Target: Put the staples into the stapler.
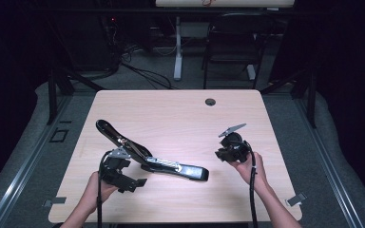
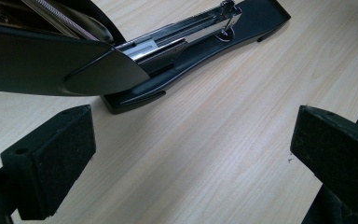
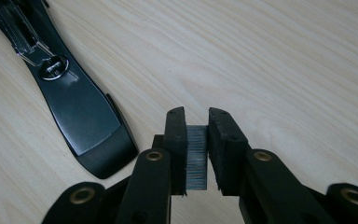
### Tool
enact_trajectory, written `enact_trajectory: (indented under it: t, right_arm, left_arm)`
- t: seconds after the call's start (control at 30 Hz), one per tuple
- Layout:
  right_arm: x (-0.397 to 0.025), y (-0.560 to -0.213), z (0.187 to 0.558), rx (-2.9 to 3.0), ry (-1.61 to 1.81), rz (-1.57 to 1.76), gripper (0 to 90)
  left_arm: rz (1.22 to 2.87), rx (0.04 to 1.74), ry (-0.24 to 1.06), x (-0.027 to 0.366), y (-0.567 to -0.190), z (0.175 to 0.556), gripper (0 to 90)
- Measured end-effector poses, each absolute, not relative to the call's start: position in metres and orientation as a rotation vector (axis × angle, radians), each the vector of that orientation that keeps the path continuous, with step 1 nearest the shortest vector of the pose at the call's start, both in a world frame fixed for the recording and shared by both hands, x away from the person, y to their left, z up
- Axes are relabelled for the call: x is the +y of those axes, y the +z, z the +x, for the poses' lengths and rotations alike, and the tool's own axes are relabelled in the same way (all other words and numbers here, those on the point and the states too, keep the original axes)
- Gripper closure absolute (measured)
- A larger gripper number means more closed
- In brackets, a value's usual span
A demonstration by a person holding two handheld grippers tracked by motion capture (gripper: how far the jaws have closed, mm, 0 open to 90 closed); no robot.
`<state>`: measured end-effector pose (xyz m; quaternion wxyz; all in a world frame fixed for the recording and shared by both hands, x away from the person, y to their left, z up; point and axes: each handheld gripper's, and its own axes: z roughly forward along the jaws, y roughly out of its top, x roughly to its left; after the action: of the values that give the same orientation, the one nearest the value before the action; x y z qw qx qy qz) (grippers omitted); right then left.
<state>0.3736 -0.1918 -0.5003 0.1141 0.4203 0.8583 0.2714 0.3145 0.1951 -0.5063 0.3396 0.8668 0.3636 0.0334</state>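
A long black stapler lies opened out on the pale wood-grain surface, its long axis running diagonally from the far left toward the near right. The flat base ends in a rounded, glossy tip pointing toward the person's right hand, while the curved top arm rises at the far-left end. Between them a bright chrome staple channel catches the light — smooth metal against matte black plastic.

The left gripper sits just beside the stapler's middle, its padded jaws spread wide with bare surface between them. The right gripper hovers near the base's tip, jaws narrow and clamped on a grey strip of staples — finely ribbed, block-shaped.
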Motion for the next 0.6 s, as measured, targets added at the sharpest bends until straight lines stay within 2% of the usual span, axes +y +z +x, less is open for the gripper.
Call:
enact_trajectory:
  t: [0.6]
  right_arm:
    - [-0.176, -0.497, 0.377, 2.563, 0.83, 1.154, 78.4]
  left_arm:
    - [2.239, 0.933, 0.041, 0.202, -0.506, 0.317, 0.1]
